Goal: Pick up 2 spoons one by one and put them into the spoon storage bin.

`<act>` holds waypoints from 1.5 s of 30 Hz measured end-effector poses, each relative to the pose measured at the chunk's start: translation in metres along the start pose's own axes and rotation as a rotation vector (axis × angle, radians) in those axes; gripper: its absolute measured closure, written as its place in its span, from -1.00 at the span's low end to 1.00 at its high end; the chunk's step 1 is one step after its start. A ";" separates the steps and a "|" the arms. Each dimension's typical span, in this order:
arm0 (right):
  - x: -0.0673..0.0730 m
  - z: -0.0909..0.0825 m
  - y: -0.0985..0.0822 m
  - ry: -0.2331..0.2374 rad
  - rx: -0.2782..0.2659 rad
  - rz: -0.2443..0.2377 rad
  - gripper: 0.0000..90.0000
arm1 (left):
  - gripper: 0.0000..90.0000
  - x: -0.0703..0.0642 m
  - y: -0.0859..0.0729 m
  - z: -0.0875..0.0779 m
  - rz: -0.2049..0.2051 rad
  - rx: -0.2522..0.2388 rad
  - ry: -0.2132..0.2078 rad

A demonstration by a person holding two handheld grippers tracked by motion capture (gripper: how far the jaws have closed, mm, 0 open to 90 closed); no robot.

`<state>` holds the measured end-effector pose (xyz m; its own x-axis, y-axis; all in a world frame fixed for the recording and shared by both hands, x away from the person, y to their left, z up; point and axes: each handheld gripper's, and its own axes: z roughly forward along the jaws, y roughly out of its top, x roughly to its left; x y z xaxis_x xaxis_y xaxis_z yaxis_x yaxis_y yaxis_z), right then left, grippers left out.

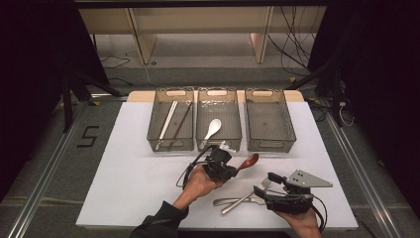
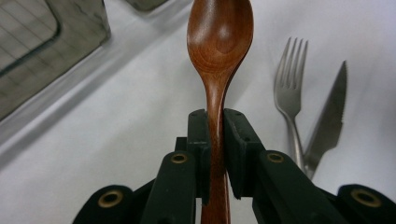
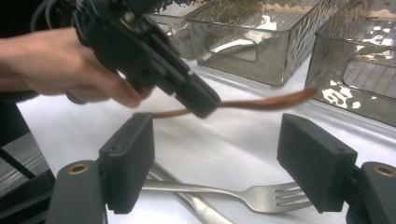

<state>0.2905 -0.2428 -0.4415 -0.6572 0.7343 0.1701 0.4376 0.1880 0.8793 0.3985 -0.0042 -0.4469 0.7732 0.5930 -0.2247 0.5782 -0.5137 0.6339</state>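
High view: the left gripper (image 1: pixel 229 170) clamps the wooden spoon (image 1: pixel 247 161) above the tabletop (image 1: pixel 129 178), bowl pointing right, the middle bin (image 1: pixel 219 141) just beyond it.

Left gripper view: the spoon's long axis runs straight out between the closed jaws.

Right gripper view: the right gripper (image 3: pixel 219 163) stands wide and empty over the fork (image 3: pixel 224 192).

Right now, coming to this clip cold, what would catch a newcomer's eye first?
The wooden spoon, clamped by its handle in the left gripper and held above the white table, near the middle bin's front. Behind it stand three clear bins in a row: chopsticks in the left one, a white spoon in the middle one. Under the open right gripper lie a fork and a knife, crossed.
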 end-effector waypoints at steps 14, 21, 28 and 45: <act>0.000 0.000 0.000 0.002 -0.001 0.001 -0.37 | 0.80 0.017 0.018 -0.044 -0.009 -0.093 0.032; 0.000 0.000 0.000 0.003 0.000 0.006 -0.37 | 0.80 0.030 0.030 -0.059 -0.031 -0.130 0.058; 0.000 0.001 0.000 0.002 -0.001 0.004 -0.37 | 0.80 0.043 0.039 -0.068 -0.053 -0.164 0.089; 0.000 0.000 0.000 0.004 0.001 0.008 -0.37 | 0.80 0.075 0.059 -0.075 -0.115 -0.203 0.145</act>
<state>0.2906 -0.2427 -0.4415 -0.6564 0.7330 0.1785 0.4434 0.1835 0.8773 0.4708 0.0565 -0.3713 0.6515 0.7303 -0.2054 0.5848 -0.3110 0.7492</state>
